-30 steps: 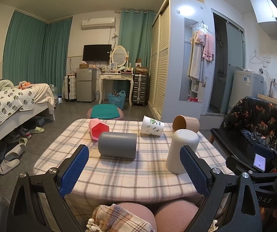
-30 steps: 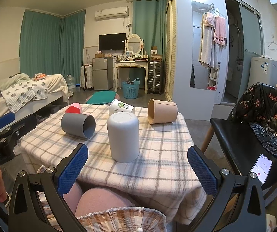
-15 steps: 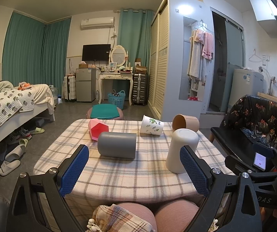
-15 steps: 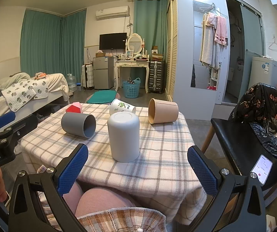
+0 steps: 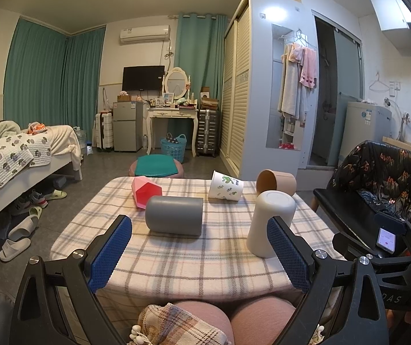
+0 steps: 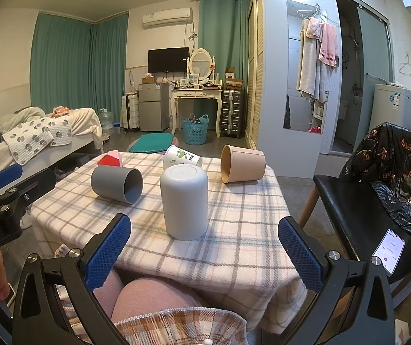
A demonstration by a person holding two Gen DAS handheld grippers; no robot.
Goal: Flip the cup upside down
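Observation:
A white cup (image 5: pixel 271 222) (image 6: pixel 183 201) stands upside down near the front of the plaid-covered table (image 5: pixel 176 258) (image 6: pixel 234 244). A grey cup (image 5: pixel 173 215) (image 6: pixel 117 183), a pink faceted cup (image 5: pixel 145 192) (image 6: pixel 110 158), a white leaf-print cup (image 5: pixel 225 189) (image 6: pixel 181 157) and a tan cup (image 5: pixel 275 182) (image 6: pixel 242 167) lie on their sides. My left gripper (image 5: pixel 199 256) is open and empty at the table's front edge. My right gripper (image 6: pixel 202 256) is open and empty, just in front of the white cup.
A black chair (image 6: pixel 377 201) with a phone (image 6: pixel 389 251) on it stands right of the table. The person's knees (image 5: pixel 234 319) are under the front edge. A bed (image 5: pixel 10 161) is at the left, a stool (image 5: pixel 155 166) behind the table.
Both grippers stay open and nearly still. No cup has moved.

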